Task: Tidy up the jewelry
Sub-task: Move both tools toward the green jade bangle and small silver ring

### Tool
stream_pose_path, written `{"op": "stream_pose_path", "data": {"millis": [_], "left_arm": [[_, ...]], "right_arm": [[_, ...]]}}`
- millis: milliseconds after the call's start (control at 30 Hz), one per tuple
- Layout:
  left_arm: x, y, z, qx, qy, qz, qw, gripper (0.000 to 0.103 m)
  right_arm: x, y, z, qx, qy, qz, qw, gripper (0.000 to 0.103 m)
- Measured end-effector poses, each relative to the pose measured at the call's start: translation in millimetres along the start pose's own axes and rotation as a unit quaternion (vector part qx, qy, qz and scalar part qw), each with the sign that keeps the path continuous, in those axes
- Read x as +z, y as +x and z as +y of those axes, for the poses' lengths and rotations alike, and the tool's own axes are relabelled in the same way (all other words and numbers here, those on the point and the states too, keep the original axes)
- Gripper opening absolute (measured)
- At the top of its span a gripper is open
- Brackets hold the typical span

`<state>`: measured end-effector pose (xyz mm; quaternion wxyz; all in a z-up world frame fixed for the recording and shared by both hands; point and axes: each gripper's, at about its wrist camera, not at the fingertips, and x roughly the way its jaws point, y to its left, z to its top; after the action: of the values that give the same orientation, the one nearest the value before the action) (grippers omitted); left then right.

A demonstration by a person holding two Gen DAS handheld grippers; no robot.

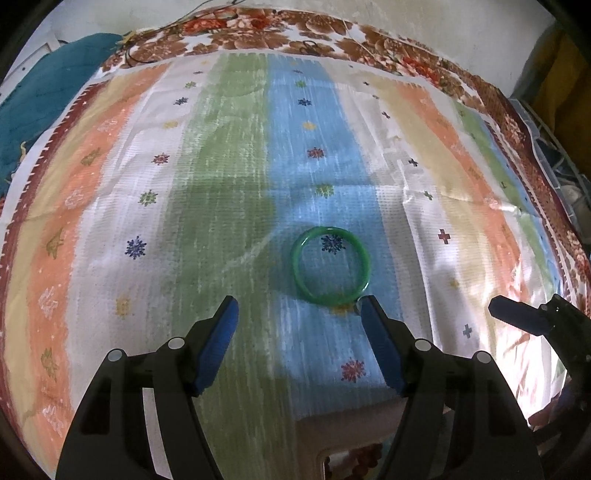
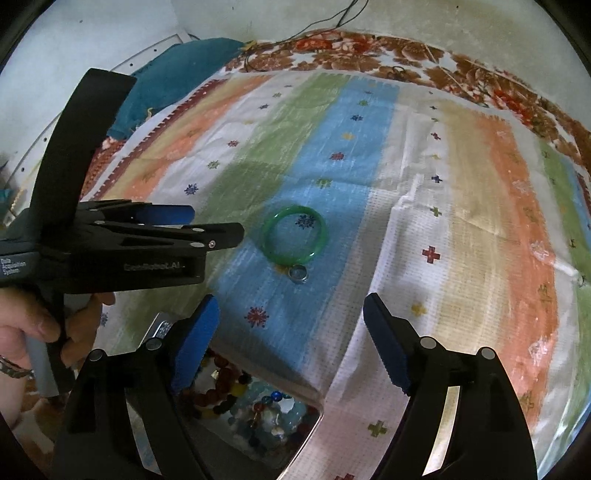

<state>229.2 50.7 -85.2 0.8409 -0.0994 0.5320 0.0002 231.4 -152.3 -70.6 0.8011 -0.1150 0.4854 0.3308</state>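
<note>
A green bangle (image 1: 330, 266) lies flat on the blue stripe of the striped cloth (image 1: 221, 177); it also shows in the right wrist view (image 2: 294, 239). A small silver ring (image 2: 297, 274) lies against its near edge. My left gripper (image 1: 299, 314) is open and empty, just short of the bangle; from the right wrist view its fingers (image 2: 166, 214) reach in from the left. My right gripper (image 2: 290, 310) is open and empty, above the near cloth edge; its fingertip (image 1: 513, 314) shows at the right of the left wrist view. A tray of beaded jewelry (image 2: 258, 410) sits under my right gripper.
A teal cloth (image 2: 184, 70) is bunched at the far left corner. A floral brown-patterned cloth (image 1: 332, 40) borders the far edge against a wall. A thin black cable (image 2: 332, 26) runs along the far edge. A hand (image 2: 33, 325) holds the left gripper.
</note>
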Motion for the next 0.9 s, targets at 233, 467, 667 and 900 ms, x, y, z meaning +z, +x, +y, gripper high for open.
{"op": "stream_pose_path", "data": {"millis": [233,467,667,900], "left_arm": [[12,18,1,-0.003,0.017,0.014,0.9998,0.070],[23,35,8,-0.005,0.023,0.021,0.9995,0.070],[31,44,8,-0.011,0.031,0.025,0.9991,0.070],[36,49,6,-0.015,0.046,0.029,0.9984,0.070]], "right_arm": [[5,13,-5,-0.004,-0.004,0.022,1.000,0.081],[12,29,-6,-0.001,-0.016,0.035,0.999,0.081],[21,41,-11,0.010,-0.009,0.051,0.999,0.081],[30,54,-9,0.011,-0.027,0.067,0.997,0.081]]}}
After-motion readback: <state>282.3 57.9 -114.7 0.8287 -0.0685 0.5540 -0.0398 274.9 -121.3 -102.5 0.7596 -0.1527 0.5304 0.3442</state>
